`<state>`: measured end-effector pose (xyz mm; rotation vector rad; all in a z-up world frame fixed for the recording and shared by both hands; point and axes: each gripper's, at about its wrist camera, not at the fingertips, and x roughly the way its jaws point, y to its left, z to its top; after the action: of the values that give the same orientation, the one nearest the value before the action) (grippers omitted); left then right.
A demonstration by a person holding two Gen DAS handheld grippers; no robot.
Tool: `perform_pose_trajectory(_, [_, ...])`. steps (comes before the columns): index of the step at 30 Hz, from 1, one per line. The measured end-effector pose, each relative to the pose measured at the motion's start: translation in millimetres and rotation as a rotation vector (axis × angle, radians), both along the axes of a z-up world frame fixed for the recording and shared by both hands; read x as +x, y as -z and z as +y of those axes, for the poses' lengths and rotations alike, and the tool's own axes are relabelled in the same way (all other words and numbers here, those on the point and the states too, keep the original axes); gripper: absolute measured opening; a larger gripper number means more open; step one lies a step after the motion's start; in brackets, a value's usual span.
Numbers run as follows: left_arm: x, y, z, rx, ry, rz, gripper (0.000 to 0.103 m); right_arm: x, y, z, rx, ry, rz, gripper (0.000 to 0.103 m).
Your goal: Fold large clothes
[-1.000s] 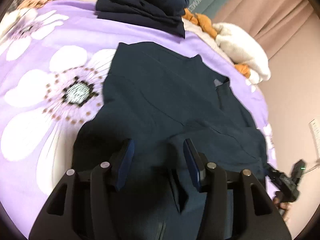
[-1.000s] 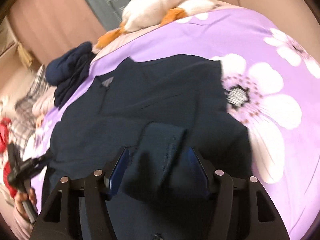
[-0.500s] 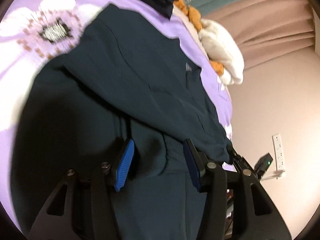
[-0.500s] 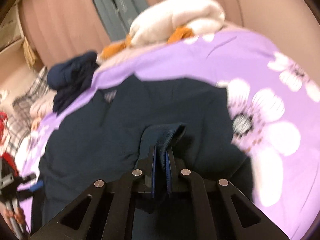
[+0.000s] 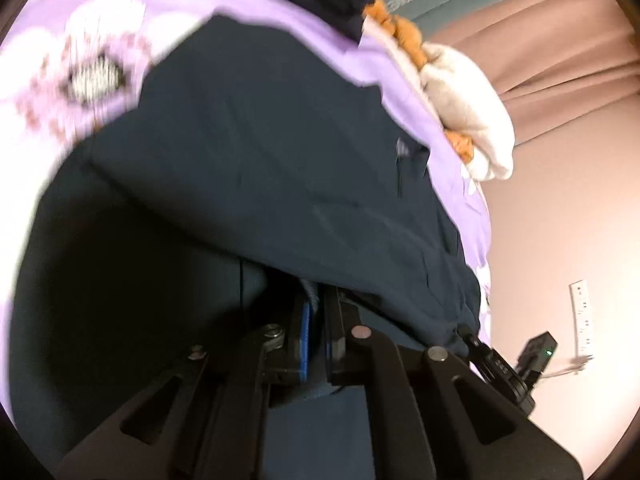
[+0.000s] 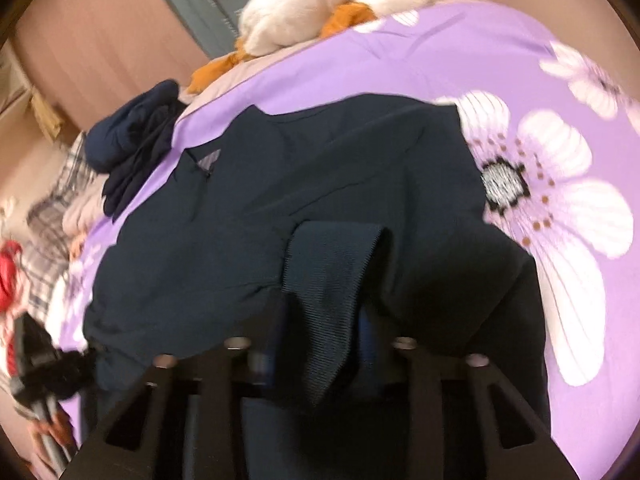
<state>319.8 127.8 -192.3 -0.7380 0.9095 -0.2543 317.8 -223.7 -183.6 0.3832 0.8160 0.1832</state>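
both grippers are now clamping the dark navy garment (image 5: 280, 168). a second ago both sets of jaws were standing spread over the cloth; the right one pinched first, and the left gripper (image 5: 316, 332) is closing at this moment, with its blue pads already pressed together on a bunched near edge in the lower middle of the left wrist view. the right gripper (image 6: 320, 356) is holding its jaws nearly together on the ribbed cuff or hem band (image 6: 332, 264), which is standing up as a folded flap in the lower centre of the right wrist view. the left view has also tilted and is blurring, so that hand looks to be swinging. my read: grasp phase is done and the lift-and-carry of the near edge toward the far edge is starting, first fold not yet laid. the garment is lying spread on the purple floral bedspread (image 6: 500, 64), filling the middle of both frames, mostly flat with soft creases, a small grey label (image 6: 210, 159) at the neckline toward the far side. a folded dark pile (image 6: 136, 140) is sitting at the upper left of the right wrist view, beside a white plush toy (image 6: 332, 4).
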Motion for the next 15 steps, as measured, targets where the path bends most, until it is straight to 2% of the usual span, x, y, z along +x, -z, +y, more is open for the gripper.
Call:
perform_pose_trajectory(2, [-0.1, -8.1, 7.9, -0.015, -0.007, -0.049, 0.004, 0.1, -5.8, -0.5, -0.002, 0.007, -0.034, 0.01])
perform_pose_trajectory(3, [0.3, -9.4, 9.5, 0.011, -0.011, -0.061, 0.004, -1.5, -7.8, -2.7, -0.006, 0.021, -0.051, 0.01])
perform_pose_trajectory(5, [3.4, -1.6, 13.3, 0.071, -0.009, -0.031, 0.004, -2.8, -6.6, -6.1, -0.029, 0.04, -0.065, 0.01])
perform_pose_trajectory(8, [1.8, 18.4, 19.5, 0.109, -0.004, 0.053, 0.0, 7.3, 8.3, -1.1, -0.07, 0.027, 0.005, 0.01])
perform_pose_trajectory(11, [-9.8, 16.0, 29.9, 0.105, 0.006, 0.046, 0.001, 6.1, 4.2, -5.4, -0.068, 0.042, 0.025, 0.011])
perform_pose_trajectory(12, [-13.6, 13.1, 32.6, 0.116, 0.007, 0.039, 0.005, 3.9, -0.2, -10.0, -0.064, 0.057, 0.025, 0.016])
perform_pose_trajectory(15, [-14.6, -6.2, 32.7, 0.151, 0.004, -0.012, 0.014, -2.7, -18.6, -12.5, -0.153, 0.117, -0.022, 0.03])
